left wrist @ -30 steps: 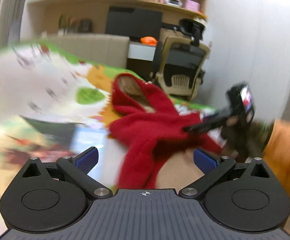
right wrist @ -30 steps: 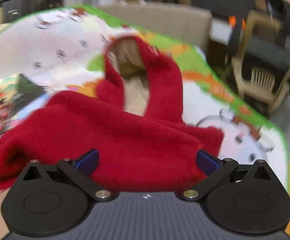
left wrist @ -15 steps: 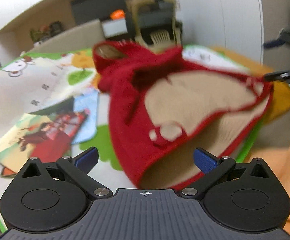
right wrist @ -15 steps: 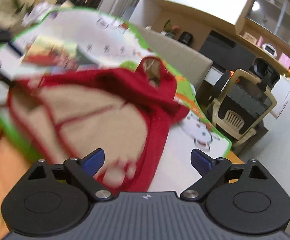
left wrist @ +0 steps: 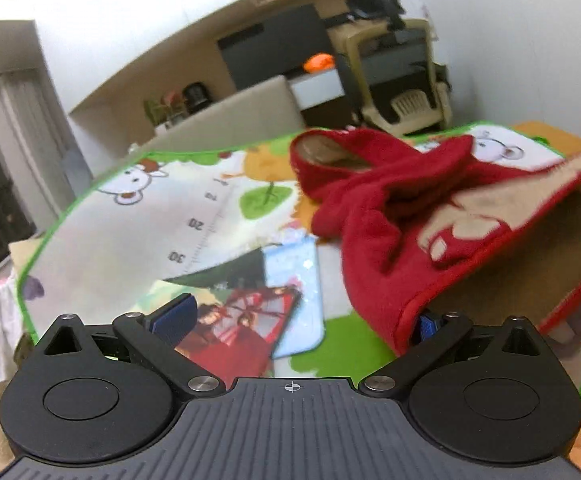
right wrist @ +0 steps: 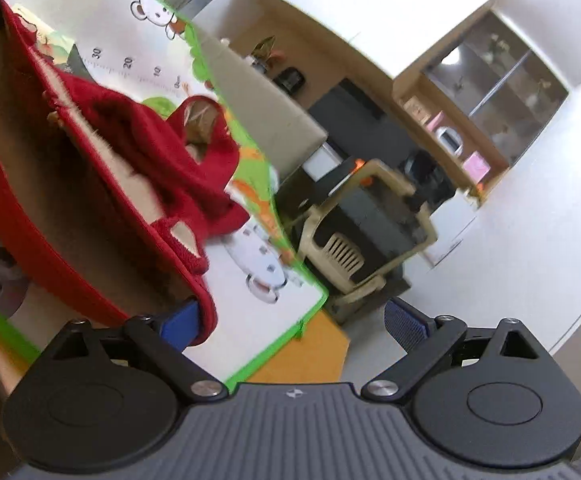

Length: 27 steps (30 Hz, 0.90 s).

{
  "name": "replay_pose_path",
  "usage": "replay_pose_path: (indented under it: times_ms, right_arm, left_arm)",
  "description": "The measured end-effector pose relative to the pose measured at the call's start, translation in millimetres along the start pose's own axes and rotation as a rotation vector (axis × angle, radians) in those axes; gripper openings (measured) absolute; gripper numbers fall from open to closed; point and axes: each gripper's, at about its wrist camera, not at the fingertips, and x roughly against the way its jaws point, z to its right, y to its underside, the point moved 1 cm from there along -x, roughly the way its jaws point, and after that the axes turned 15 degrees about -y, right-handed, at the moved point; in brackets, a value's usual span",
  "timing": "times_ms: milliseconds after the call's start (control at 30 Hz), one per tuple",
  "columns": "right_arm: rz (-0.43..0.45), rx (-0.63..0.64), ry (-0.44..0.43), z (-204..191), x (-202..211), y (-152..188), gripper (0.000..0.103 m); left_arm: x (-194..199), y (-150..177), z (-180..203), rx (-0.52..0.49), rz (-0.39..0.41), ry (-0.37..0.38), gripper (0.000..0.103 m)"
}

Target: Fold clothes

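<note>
In your left wrist view the left gripper (left wrist: 302, 316) stands wide, the red hooded fleece (left wrist: 374, 200) draping its right finger over the play mat (left wrist: 138, 232), and in your right wrist view the right gripper (right wrist: 290, 320) gapes too, hem on its left finger: folding looks barely begun.

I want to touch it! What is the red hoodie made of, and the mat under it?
The hoodie looks like soft fleece: fuzzy, matte red outside, tan nap inside. The mat looks like smooth foam or vinyl, slightly shiny, with printed cartoons and a green edge; I can't tell which.
</note>
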Motion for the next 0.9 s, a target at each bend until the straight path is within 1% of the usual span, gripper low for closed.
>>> replay_pose_path:
  times_ms: [67,133,200,233,267,367,467,533,600,667,700,767,833,867,900]
  right_arm:
    - [-0.054,0.008,-0.056,-10,-2,15,0.097]
    - [-0.096,-0.027,-0.134,-19,-1,33,0.098]
    - [-0.048,-0.144,-0.259,-21,13,38,0.098]
    - [-0.020,-0.199,-0.321,-21,20,39,0.098]
    - [0.029,-0.234,-0.380,-23,27,36,0.098]
    - [0.145,-0.214,-0.509,-38,34,8,0.098]
    - [0.186,-0.198,-0.701,-60,16,-27,0.098]
    - [0.191,-0.158,-0.796,-81,4,-44,0.098]
    - [0.197,-0.026,-0.785,-109,-6,-56,0.098]
    - [0.165,0.050,-0.765,-126,-19,-59,0.098]
    - [0.147,0.078,-0.755,-130,-26,-60,0.097]
    - [0.142,0.153,-0.710,-135,-33,-61,0.097]
    - [0.166,0.163,-0.658,-126,-38,-65,0.094]
    - [0.176,0.100,-0.641,-111,-43,-70,0.094]
    - [0.179,0.010,-0.644,-95,-50,-75,0.094]
  left_arm:
    - [0,14,13,-0.049,-0.043,0.046,0.103]
    - [-3,36,27,-0.105,-0.105,0.086,0.103]
    - [2,59,30,-0.112,-0.143,0.128,0.103]
    - [6,65,28,-0.094,-0.152,0.162,0.103]
    - [10,72,25,-0.076,-0.160,0.195,0.103]
    - [16,73,18,-0.032,-0.140,0.233,0.103]
    - [18,61,16,-0.013,-0.081,0.248,0.103]
    - [22,55,18,-0.014,-0.056,0.263,0.103]
    - [25,53,22,-0.047,-0.033,0.276,0.103]
    - [26,54,26,-0.092,-0.010,0.286,0.103]
    - [28,55,26,-0.113,0.000,0.287,0.103]
    - [31,59,27,-0.149,0.023,0.290,0.103]
    - [31,62,29,-0.174,0.030,0.302,0.103]
    - [26,62,30,-0.185,0.029,0.306,0.103]
    - [23,62,33,-0.198,0.026,0.309,0.103]
